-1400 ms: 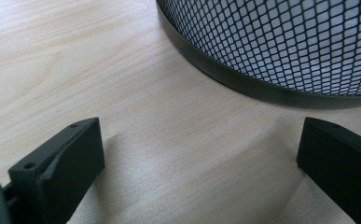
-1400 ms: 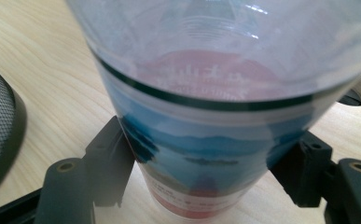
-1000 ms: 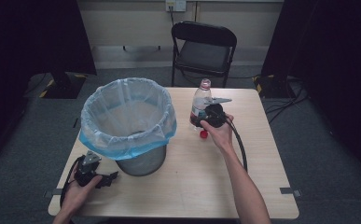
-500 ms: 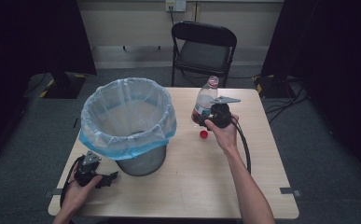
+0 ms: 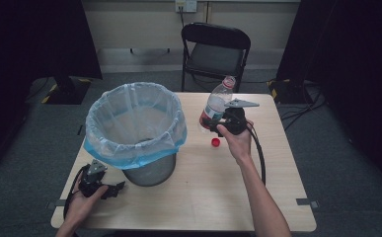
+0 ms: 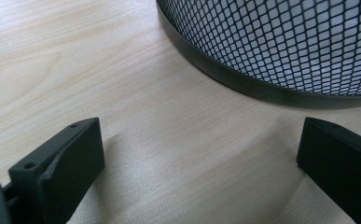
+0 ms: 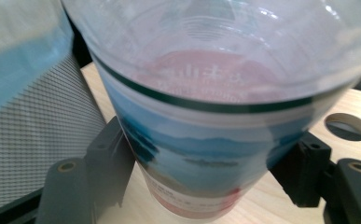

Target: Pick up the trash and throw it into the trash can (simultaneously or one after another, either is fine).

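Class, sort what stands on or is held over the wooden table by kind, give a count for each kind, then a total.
Clear plastic bottles with a blue and red label: 1
Small red bottle caps: 1
Black wire-mesh bins lined with a blue bag: 1
Black two-jaw grippers: 2, the left gripper and the right gripper
Total: 5

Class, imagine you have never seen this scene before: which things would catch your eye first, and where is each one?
First comes the mesh waste bin lined with a pale blue bag, standing on the left half of the wooden table. Next, the clear plastic bottle held tilted in the right gripper near the table's middle, with a small red cap lying on the wood just below it. The left gripper rests open at the near left corner beside the bin.
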`<state>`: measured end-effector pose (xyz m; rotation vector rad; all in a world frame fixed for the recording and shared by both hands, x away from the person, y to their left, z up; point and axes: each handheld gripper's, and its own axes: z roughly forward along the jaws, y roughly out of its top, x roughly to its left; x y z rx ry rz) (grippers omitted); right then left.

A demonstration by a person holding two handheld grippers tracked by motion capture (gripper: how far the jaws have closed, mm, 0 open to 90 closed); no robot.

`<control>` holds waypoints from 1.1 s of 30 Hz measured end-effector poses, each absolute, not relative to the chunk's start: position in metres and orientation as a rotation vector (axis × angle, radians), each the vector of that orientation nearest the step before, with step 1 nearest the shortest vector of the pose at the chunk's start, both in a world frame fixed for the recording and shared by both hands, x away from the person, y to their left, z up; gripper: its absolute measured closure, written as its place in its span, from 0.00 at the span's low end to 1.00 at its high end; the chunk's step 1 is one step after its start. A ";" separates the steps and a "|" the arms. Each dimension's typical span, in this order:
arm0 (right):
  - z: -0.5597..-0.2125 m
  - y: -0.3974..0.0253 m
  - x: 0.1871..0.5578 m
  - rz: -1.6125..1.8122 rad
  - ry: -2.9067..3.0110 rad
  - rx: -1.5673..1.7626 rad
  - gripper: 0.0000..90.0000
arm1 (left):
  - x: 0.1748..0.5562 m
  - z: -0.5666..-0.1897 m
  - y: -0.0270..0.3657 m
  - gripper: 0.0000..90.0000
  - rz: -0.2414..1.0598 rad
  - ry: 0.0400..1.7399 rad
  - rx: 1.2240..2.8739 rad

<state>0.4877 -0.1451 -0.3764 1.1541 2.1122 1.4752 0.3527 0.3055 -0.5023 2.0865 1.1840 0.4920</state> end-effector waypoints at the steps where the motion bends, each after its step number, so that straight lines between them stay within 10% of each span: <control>1: -0.375 -0.145 0.487 1.494 2.107 1.154 0.33 | 0.353 -0.502 0.305 0.00 0.492 1.185 2.086; 33: -0.290 -0.126 0.473 1.588 1.932 0.948 0.34 | 0.353 -0.502 0.305 0.00 0.492 1.184 2.086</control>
